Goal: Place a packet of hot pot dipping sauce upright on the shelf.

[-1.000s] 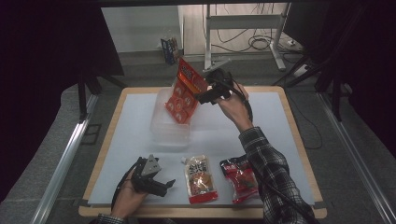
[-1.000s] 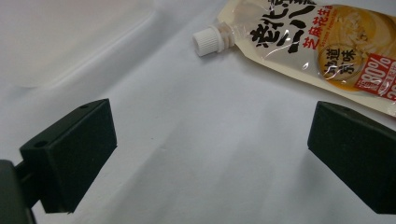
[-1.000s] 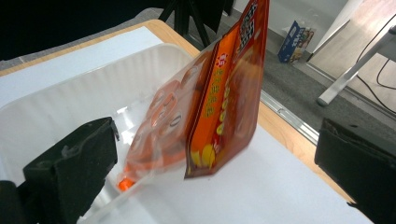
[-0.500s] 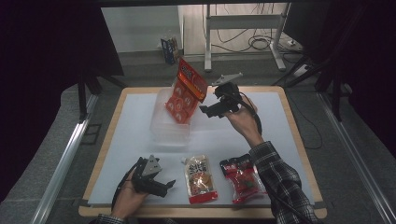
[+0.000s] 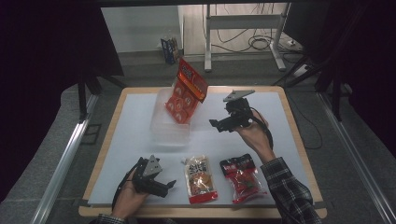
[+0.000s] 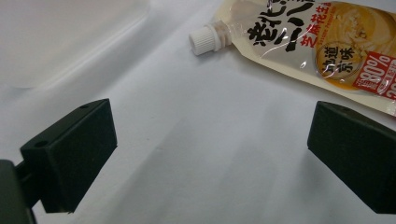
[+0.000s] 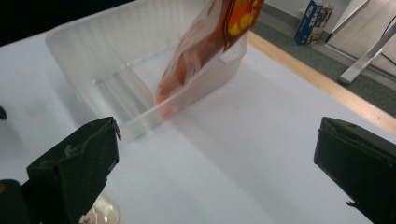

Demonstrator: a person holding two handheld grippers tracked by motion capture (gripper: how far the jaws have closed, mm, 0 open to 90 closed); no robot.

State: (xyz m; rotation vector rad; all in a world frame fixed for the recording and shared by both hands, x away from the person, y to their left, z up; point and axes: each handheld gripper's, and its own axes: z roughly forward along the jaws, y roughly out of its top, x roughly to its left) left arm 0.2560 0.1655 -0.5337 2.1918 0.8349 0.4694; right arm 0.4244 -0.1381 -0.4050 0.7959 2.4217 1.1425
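Packing snack pouches into the clear tub, one in.

Left tongs (image 5: 161, 183), released, rest near; the cream spouted pouch (image 5: 201, 178) lies just at their 3 o'clock, long axis 12-to-6, the red pouch (image 5: 243, 178) beyond. Farther off, right tongs (image 5: 223, 125) hover released; the tub (image 5: 161, 123) with the upright orange pouch (image 5: 186, 92) sits at 10 o'clock.

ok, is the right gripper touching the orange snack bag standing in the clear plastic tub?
Apart. In the high view the right gripper is off to the side of the orange snack bag, white tabletop between them; the right gripper view shows open jaws holding nothing.
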